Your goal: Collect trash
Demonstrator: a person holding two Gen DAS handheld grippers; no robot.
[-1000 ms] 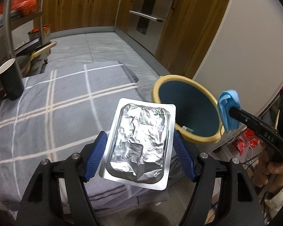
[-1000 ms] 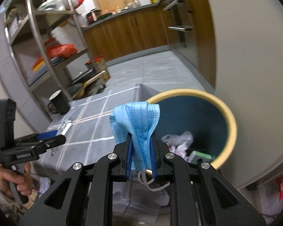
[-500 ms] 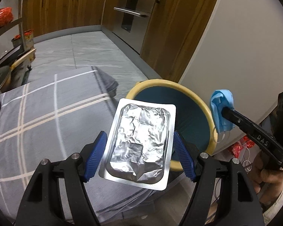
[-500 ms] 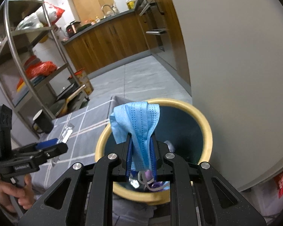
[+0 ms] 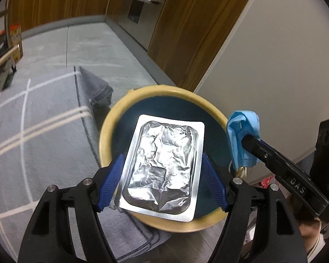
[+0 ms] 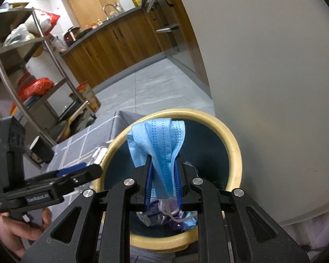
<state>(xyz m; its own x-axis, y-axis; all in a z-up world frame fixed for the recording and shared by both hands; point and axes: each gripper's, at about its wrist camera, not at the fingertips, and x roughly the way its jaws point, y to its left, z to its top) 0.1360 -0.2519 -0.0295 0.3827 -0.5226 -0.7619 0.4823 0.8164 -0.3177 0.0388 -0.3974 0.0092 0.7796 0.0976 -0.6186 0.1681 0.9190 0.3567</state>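
My left gripper [image 5: 162,175] is shut on a silver foil blister pack [image 5: 162,171] and holds it over the open mouth of a round bin with a yellow rim [image 5: 105,131] and dark teal inside. My right gripper [image 6: 163,175] is shut on a crumpled blue face mask [image 6: 160,144], held above the same bin [image 6: 234,153]. The mask also shows in the left wrist view [image 5: 241,135] at the bin's right rim. Some trash [image 6: 164,217] lies at the bin's bottom.
A table with a grey checked cloth [image 5: 33,142] lies left of the bin. A white wall [image 5: 274,65] stands just behind the bin. Wooden cabinets [image 6: 111,43] and a metal shelf rack [image 6: 33,70] stand farther back. A dark mug [image 6: 41,148] sits on the table.
Both grippers have moved from over the table edge to above the bin, each still holding its item. The bin now fills the view under both.
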